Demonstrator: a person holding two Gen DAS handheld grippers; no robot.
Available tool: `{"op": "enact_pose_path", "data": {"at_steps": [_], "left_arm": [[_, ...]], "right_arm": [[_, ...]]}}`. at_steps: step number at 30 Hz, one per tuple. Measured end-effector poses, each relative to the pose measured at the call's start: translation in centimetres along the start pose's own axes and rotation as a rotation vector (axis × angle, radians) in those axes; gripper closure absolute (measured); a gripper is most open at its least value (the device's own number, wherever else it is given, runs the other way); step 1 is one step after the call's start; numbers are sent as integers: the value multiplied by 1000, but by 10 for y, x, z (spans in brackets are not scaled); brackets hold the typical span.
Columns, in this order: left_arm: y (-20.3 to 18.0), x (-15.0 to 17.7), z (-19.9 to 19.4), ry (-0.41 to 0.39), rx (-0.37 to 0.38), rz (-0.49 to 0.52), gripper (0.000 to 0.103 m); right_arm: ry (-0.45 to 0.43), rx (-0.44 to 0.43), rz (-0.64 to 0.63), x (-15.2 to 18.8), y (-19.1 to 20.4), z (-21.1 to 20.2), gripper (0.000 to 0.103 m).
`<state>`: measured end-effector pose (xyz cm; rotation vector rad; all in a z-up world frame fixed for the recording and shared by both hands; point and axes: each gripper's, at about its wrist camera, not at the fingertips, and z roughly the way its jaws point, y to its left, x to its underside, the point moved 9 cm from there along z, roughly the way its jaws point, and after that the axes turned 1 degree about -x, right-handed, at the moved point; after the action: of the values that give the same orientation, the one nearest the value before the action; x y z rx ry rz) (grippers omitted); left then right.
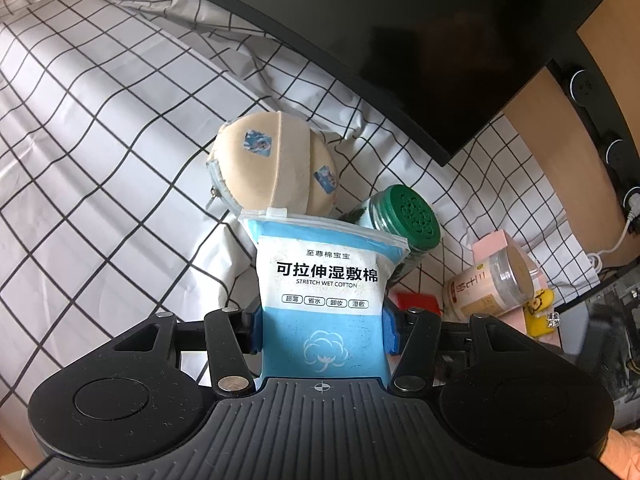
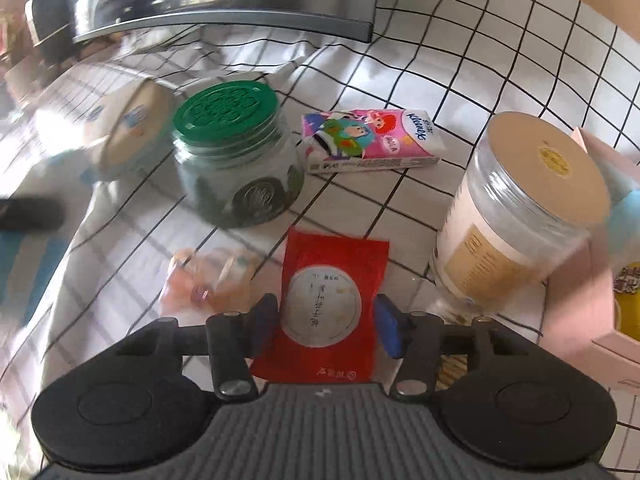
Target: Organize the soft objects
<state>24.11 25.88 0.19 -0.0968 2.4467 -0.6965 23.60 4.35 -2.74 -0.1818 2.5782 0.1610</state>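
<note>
A blue and white zip bag of stretch wet cotton [image 1: 324, 280] stands upright between the blue pads of my left gripper [image 1: 322, 320], which is shut on its lower sides. Behind the bag lies a round beige pouch [image 1: 272, 168] with a zip. In the right wrist view a red sachet with a round white label [image 2: 324, 300] sits between the fingers of my right gripper [image 2: 326, 320]; both pads touch its edges. A Kleenex tissue pack [image 2: 372, 140] with cartoon figures lies farther back on the checked cloth [image 2: 440, 60].
A green-lidded glass jar [image 2: 236, 160] stands left of the sachet and a clear jar with a beige lid [image 2: 520, 208] to its right, against a pink box [image 2: 592, 280]. A crumpled clear wrapper [image 2: 208, 280] lies at the left. A black monitor [image 1: 400, 40] overhangs the back.
</note>
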Motion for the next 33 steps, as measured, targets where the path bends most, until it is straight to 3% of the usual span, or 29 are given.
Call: {"op": "enact_pose_path", "data": {"at_steps": [1, 6, 8, 10, 11, 17, 25, 33], "left_arm": [[-2, -1, 0, -4, 0, 5, 46], [-14, -7, -2, -26, 4, 28, 46], [-16, -7, -3, -31, 7, 30, 46], [-16, -5, -4, -34, 2, 28, 46], [-14, -5, -5, -35, -2, 27, 46], [1, -13, -18, -51, -31, 42, 46], [17, -16, -22, -36, -23, 48, 46], [16, -20, -26, -35, -2, 68, 46]], "right_arm": [[-10, -5, -12, 0, 1, -5, 93], [-3, -59, -14, -1, 3, -19, 93], [3, -84, 43, -1, 1, -21, 80], [3, -109, 110, -1, 2, -22, 45], [1, -123, 139, 1, 5, -23, 42], [32, -105, 126, 10, 50, -11, 42], [35, -73, 275, -1, 68, 8, 33], [19, 30, 35, 9, 70, 9, 34]]}}
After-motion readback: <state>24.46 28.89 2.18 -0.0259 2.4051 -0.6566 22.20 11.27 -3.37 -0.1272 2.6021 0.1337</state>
